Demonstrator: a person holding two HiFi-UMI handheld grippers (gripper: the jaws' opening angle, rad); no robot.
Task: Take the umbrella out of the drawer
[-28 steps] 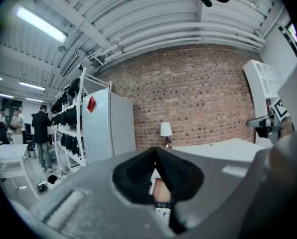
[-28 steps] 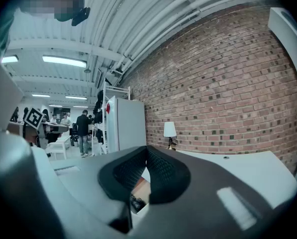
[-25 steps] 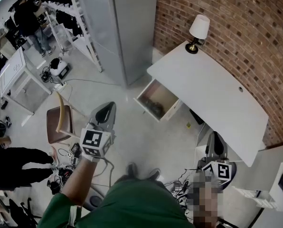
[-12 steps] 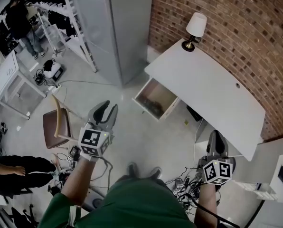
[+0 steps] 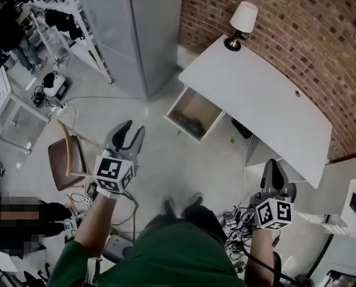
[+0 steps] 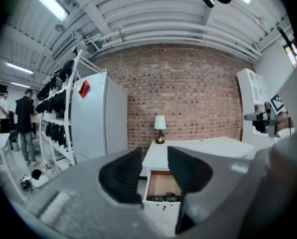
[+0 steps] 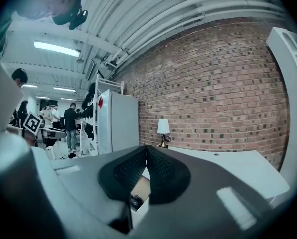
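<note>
Left hand-held gripper (image 5: 134,133) jaws just parting, nothing between; right hand-held gripper (image 5: 272,169) pressed together. Risk: half-spread jaws may glance off the umbrella (image 5: 192,124) lying low in the drawer (image 5: 177,105).

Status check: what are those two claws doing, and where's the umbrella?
Left gripper open, jaws just been opening, empty. Right gripper shut, empty. Umbrella lying in open drawer, untouched. Nothing blocking the way.

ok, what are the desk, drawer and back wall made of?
Desk: smooth matte white top, likely painted or laminated board.
Drawer: white outside, bare tan inside, which looks like wood or fibreboard.
Wall: exposed red-brown brick with pale mortar lines.
</note>
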